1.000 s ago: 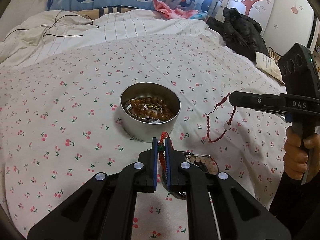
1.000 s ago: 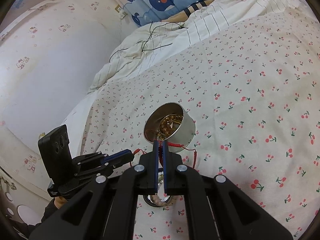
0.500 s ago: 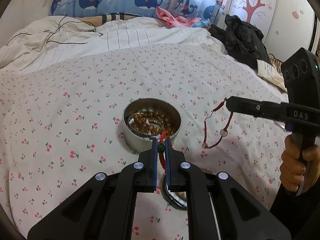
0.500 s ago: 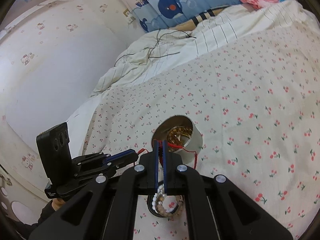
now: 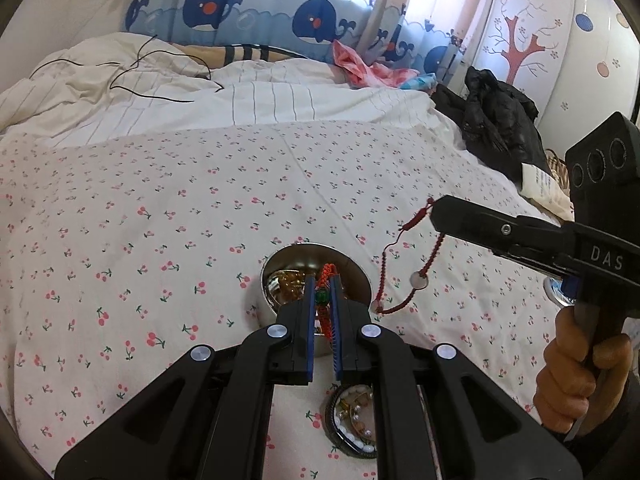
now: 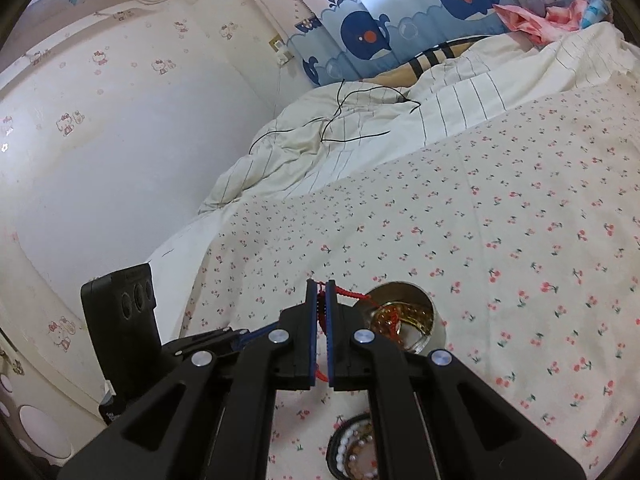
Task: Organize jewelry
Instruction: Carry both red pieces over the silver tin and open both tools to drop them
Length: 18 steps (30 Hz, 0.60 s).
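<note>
A long red cord bracelet (image 5: pixel 384 280) with a green bead (image 5: pixel 320 297) and small ring charms hangs over the bed. My left gripper (image 5: pixel 323 278) is shut on its beaded part, just in front of a round metal tin (image 5: pixel 312 245) holding amber beads (image 5: pixel 290 280). The right gripper (image 5: pixel 436 212) comes in from the right, shut on the cord's other end, and a loop dangles beside the tin. In the right wrist view the right gripper (image 6: pixel 321 282) pinches the red cord (image 6: pixel 348 292), which trails over the tin (image 6: pixel 436 328). The left gripper (image 6: pixel 240 336) sits low on the left, mostly hidden.
A dark round dish (image 5: pixel 352 428) of pearl beads lies on the cherry-print sheet (image 5: pixel 160 240) under the grippers. A striped duvet with a black cable (image 5: pixel 160 92) is behind, black clothing (image 5: pixel 492 120) at the right edge, and a wall (image 6: pixel 100 180) on the left. A hand (image 5: pixel 580 380) grips the right handle.
Both grippers have risen and tilted up with the red cord still held. The tin and the pearl dish have slid lower in both views, and the tin now sits behind the fingertips.
</note>
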Each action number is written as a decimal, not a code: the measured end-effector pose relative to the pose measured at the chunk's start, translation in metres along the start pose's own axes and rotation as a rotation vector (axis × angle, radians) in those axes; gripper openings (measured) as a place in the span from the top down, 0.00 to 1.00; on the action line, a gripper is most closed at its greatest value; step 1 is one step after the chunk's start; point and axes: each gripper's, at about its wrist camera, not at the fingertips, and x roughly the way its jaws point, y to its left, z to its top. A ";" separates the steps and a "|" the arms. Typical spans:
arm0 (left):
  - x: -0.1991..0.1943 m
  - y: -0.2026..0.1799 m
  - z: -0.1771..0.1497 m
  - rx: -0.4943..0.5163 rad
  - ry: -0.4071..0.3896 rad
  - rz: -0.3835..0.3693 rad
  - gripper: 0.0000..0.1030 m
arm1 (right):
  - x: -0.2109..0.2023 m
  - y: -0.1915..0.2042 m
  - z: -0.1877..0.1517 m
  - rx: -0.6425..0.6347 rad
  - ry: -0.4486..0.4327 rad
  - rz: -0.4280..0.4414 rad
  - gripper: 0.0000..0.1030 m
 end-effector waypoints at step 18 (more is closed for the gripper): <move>0.048 0.011 0.000 -0.091 0.061 0.005 0.94 | 0.054 -0.007 -0.005 -0.047 0.066 -0.181 0.96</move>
